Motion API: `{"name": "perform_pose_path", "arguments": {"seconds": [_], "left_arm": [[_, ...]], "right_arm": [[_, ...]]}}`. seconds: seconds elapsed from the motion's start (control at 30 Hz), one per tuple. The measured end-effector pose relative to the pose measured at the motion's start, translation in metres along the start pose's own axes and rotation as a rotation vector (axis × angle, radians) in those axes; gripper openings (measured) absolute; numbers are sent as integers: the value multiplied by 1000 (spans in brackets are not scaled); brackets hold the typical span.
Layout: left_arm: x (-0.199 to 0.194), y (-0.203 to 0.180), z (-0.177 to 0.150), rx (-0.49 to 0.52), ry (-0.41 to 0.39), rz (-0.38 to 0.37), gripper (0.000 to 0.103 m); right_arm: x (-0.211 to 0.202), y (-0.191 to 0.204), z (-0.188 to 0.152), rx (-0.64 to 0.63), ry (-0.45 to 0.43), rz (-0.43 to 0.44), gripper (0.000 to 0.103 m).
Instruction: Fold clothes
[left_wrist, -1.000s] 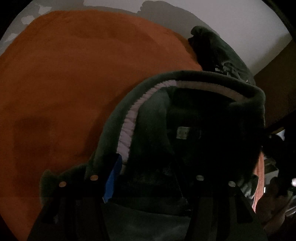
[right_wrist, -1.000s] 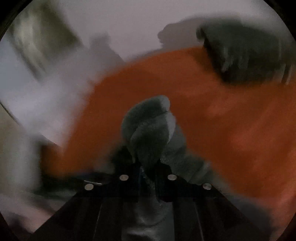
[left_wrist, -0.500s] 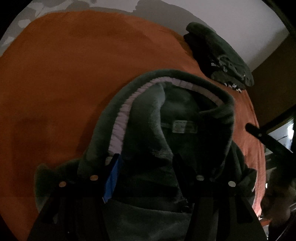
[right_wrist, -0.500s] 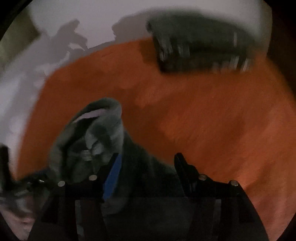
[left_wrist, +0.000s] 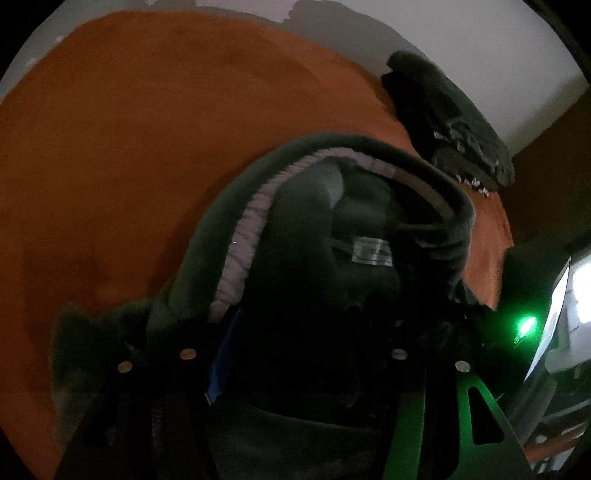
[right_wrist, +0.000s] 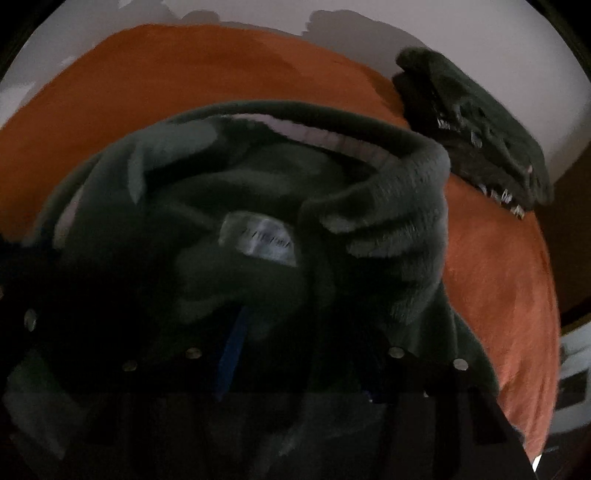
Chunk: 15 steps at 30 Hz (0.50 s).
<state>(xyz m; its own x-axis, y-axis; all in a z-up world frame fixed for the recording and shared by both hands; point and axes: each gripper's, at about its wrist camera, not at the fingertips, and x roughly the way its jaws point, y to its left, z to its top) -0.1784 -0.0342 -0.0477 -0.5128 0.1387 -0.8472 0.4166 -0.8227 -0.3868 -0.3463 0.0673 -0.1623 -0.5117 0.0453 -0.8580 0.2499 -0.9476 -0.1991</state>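
A dark green fleece hoodie with a pale lilac hood trim and a white neck label lies on the orange blanket, its hood towards the far side. It fills the right wrist view too. My left gripper is open, its fingers spread over the hoodie's neck area. My right gripper is open as well, fingers wide over the fleece just below the label. Fingertips of both are lost in the dark fabric.
A folded dark green garment lies at the blanket's far right edge, also in the right wrist view. A pale wall stands behind. A green light and bright screen are at the right.
The right gripper has opened, letting go of the fleece it held, and swung over to the hoodie's neck beside the left. The left gripper has barely moved.
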Motion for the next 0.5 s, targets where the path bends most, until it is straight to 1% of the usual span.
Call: {"name": "perform_pose_path", "arguments": {"seconds": [0.03, 0.07, 0.13, 0.2, 0.33, 0.4, 0.43, 0.5], "left_arm": [[0, 1, 0, -1, 1, -6, 58], [-1, 2, 0, -2, 2, -12, 58], [-1, 1, -1, 14, 1, -11, 58], [-1, 1, -1, 31, 0, -7, 58], [1, 2, -6, 44, -9, -3, 58], [2, -1, -7, 51, -11, 4, 59], [3, -2, -8, 57, -12, 9, 60], [2, -3, -9, 67, -16, 17, 61]], "right_arm": [[-2, -7, 1, 25, -10, 7, 21], [-6, -17, 2, 51, -34, 33, 3], [-17, -38, 1, 95, -92, 107, 0], [-31, -65, 1, 151, -151, 175, 0], [-53, -124, 4, 340, -199, 332, 0], [-55, -151, -1, 448, -193, 385, 0], [-55, -163, -7, 484, -173, 367, 0], [-58, -167, -10, 470, -173, 324, 0]]}}
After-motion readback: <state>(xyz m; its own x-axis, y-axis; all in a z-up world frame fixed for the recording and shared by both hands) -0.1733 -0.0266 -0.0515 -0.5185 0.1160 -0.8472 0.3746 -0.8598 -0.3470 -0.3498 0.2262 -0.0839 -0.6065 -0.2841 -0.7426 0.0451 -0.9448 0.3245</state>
